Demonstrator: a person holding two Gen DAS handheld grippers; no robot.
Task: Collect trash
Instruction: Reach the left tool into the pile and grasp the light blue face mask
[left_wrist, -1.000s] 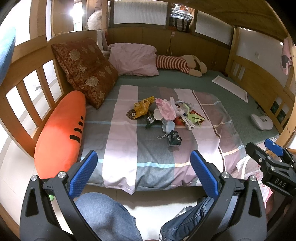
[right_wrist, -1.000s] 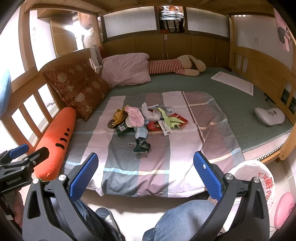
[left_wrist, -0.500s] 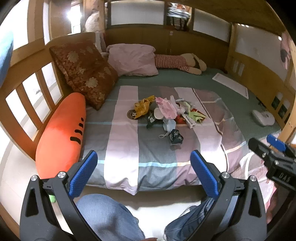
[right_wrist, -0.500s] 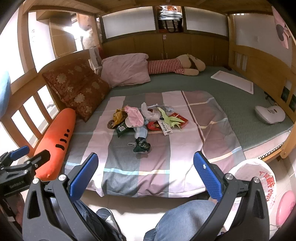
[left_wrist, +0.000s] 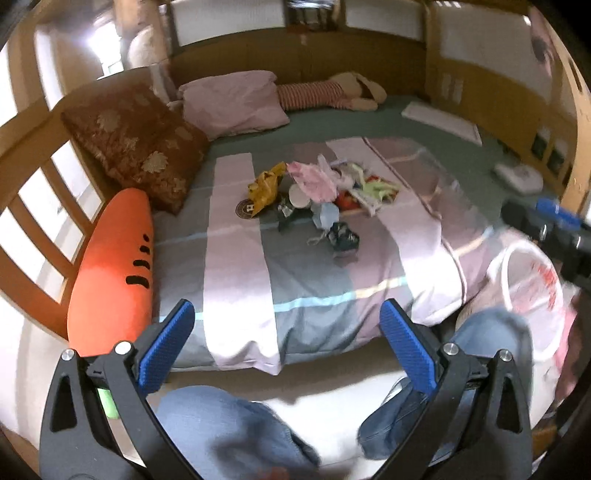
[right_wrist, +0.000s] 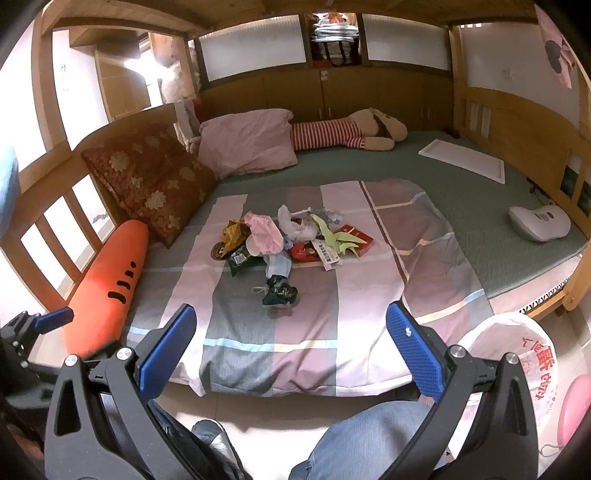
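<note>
A pile of trash is lying mid-blanket on the bed, right of an orange carrot pillow. The left gripper and right gripper are hovering before the bed, jaws spread wide, holding nothing.

The quilt on the bed is striped in broad bands of pale pink, grey and mauve, crossed by thin light-blue and cream lines, over a green sheet. The carrot cushion is bright orange with short black dashes. A brown pillow bears a gold floral pattern; the pillow beside it is plain pale pink. The soft toy wears red-and-white stripes. In the trash pile lie a yellow wrapper, pink plastic, light-green paper and a red packet. The fingers have blue pads on black frames. The bag is white with red print.
</note>
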